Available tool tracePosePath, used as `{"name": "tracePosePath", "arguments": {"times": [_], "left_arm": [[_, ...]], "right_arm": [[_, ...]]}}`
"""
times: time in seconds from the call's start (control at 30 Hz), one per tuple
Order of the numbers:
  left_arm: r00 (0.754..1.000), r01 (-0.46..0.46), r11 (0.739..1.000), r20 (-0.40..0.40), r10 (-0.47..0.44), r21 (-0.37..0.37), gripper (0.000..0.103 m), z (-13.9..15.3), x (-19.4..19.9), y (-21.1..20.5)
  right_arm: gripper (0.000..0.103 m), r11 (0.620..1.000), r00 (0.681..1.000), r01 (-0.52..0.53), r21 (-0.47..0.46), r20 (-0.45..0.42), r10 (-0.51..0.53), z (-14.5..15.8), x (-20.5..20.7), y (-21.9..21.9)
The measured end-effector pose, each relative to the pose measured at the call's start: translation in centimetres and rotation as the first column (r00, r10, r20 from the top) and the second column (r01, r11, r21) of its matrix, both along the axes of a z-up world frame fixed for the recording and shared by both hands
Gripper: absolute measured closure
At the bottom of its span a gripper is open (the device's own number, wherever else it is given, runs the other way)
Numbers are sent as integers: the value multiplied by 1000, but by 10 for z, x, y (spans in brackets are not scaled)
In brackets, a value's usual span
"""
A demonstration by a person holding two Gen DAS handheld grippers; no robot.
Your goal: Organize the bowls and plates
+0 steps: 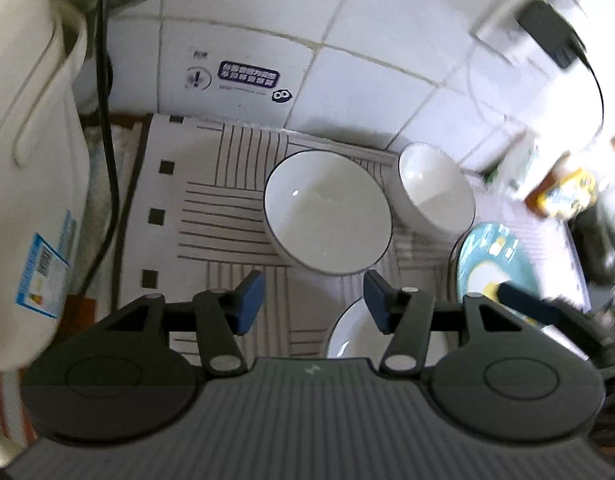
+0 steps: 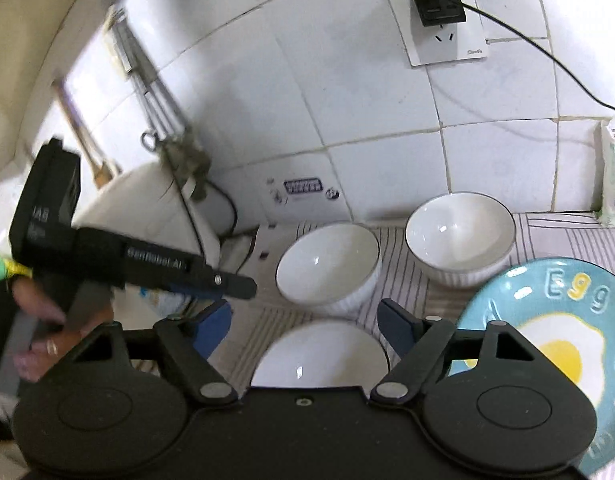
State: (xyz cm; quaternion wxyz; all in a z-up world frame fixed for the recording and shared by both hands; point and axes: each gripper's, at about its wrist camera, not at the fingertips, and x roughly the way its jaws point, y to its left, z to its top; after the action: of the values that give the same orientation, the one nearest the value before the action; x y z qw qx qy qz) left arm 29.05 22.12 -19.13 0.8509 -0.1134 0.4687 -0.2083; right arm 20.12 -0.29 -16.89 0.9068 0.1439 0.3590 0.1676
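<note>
Three white bowls with dark rims sit on a striped mat. In the left wrist view one bowl is just beyond my open left gripper, a second stands behind to the right, and a third lies under the right finger. A teal egg-print plate is at right. In the right wrist view my open, empty right gripper hovers over the near bowl, with two bowls behind and the plate at right. The left gripper body shows at left.
A white appliance with a black cord stands at the left. A tiled wall with a socket is behind. Bottles and packets crowd the right side.
</note>
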Motion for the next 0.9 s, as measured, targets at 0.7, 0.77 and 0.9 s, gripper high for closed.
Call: {"name": "tracePosePath", "arguments": {"times": [0.7, 0.77, 0.9], "left_arm": [[997, 3, 975, 71, -20, 223, 50, -50, 58, -29], [998, -8, 981, 58, -4, 195, 67, -53, 57, -28], [999, -13, 983, 54, 3, 185, 85, -56, 59, -30]], "right_arm": [[29, 995, 979, 65, 81, -200, -47, -68, 101, 10], [29, 995, 977, 73, 69, -206, -57, -70, 104, 13], [72, 988, 955, 152, 6, -257, -145, -80, 114, 14]]}}
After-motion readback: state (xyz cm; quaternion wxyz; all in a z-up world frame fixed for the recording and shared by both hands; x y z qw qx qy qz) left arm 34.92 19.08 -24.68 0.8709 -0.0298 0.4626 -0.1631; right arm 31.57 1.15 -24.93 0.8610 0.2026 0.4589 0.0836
